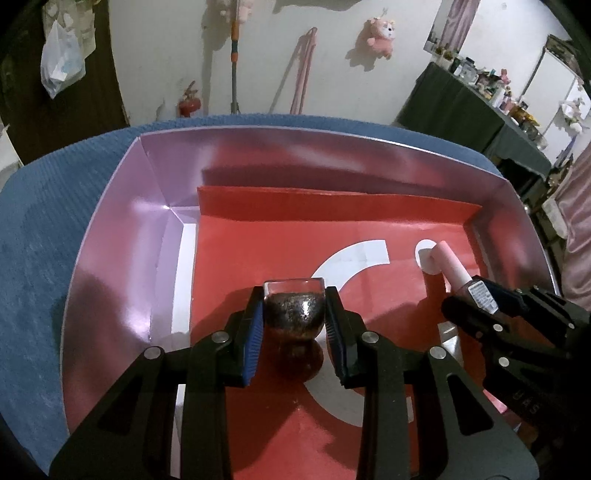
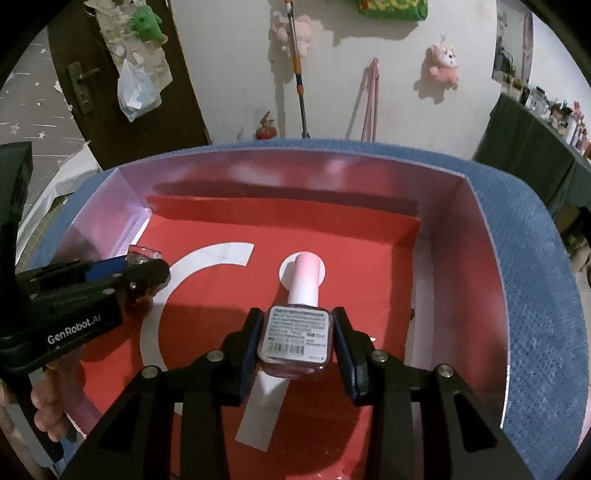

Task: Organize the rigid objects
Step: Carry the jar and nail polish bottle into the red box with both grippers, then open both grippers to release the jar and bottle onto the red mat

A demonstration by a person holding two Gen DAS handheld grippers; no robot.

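Over the box, both my grippers angled down:
- L gripper: pads clamped on dark glittery bottle, clear glass base facing cam, above red liner.
- R gripper: clamped on nail polish bottle, pink cap pointing away; barcode label on base, text too small to read.
- "GenRobot.AI" on L gripper body, seen from R cam.
- Liner: white curved marks. Box walls pinkish, on blue cloth.
- Room: white wall, pink plush toy, mop, fire extinguisher.
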